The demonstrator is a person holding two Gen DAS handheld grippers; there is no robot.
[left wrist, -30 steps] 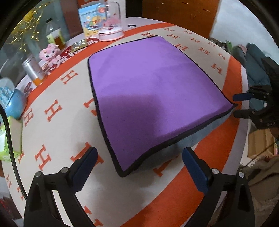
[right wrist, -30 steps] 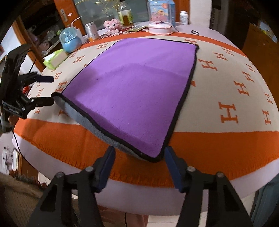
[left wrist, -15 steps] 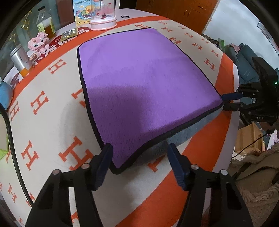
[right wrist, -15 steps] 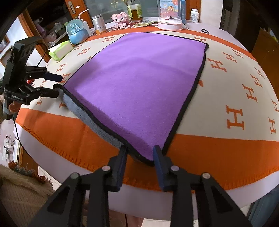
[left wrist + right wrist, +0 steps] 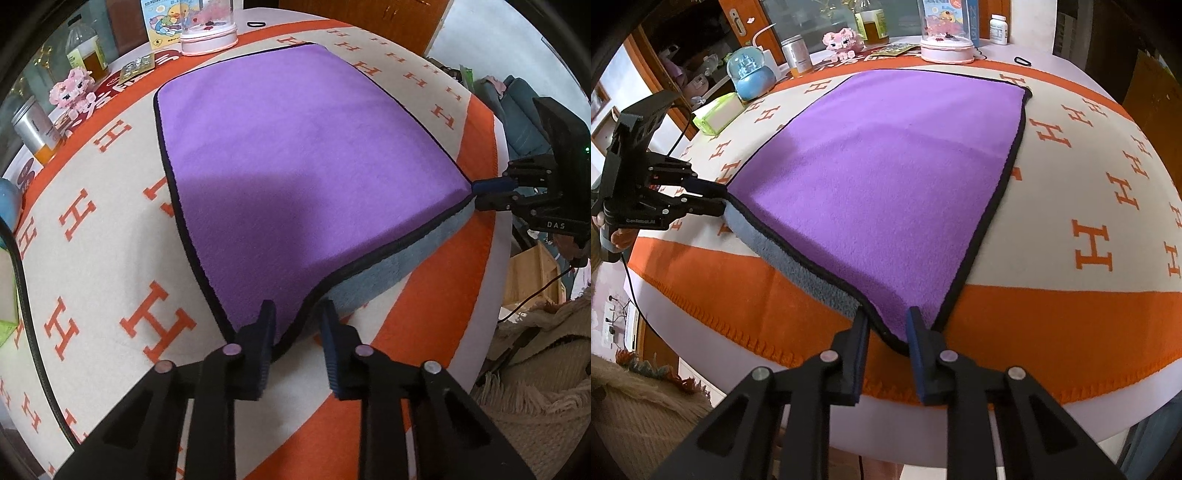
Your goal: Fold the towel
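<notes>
The purple microfibre towel with black edging and grey underside [image 5: 295,158] is spread flat on the orange-and-cream H-patterned blanket [image 5: 92,229] covering the table, with its near edge lying along the orange border at the lower part of both views. The step in hand is judged to be the corner grasp that opens the first fold. The left gripper [image 5: 297,325] is set around the near left corner, jaws narrowed with a gap visible between them, the corner lifted slightly between the pads; a firm pinch cannot be confirmed. The right gripper [image 5: 886,325] is placed likewise at the near right corner, jaws close but not seen fully clamped. The next move is expected to call for full closure on both corners, an even lift, and a carry toward the far edge at the upper part of the frame. Beyond that far edge, a pink-based clear dome ornament [image 5: 946,48], a pink block figure [image 5: 842,38], a silver tin [image 5: 797,53] and a blue snow globe [image 5: 750,75] are grouped; these stand near the landing zone and could be brushed by an overshoot.
</notes>
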